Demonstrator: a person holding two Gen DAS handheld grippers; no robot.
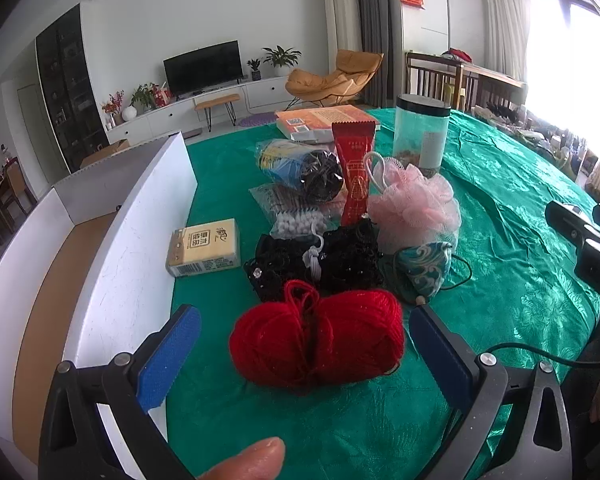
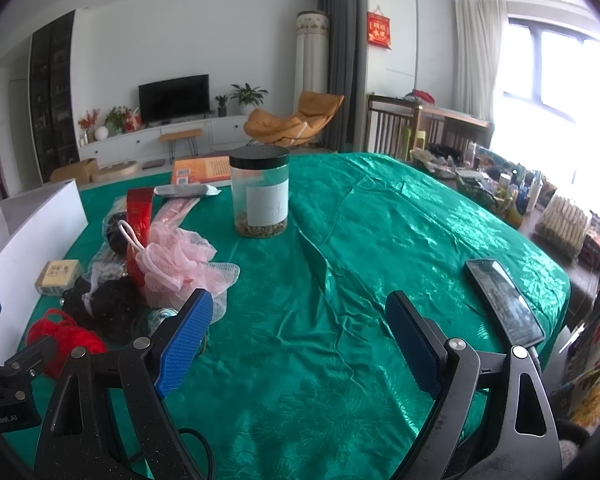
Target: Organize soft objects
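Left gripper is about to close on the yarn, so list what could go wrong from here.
1. A loose strand on top of the red yarn may snag or unwind as the open left gripper lifts.
2. The black lace touches the yarn and could drag along.
3. The white box wall is tall; the yarn may clip it.

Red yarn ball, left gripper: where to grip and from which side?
Grip the red yarn ball across its middle, coming straight in from the near side. It lies sideways between the open left gripper fingers, with bare green tablecloth at both ends. Probably avoid the loose strand on top.
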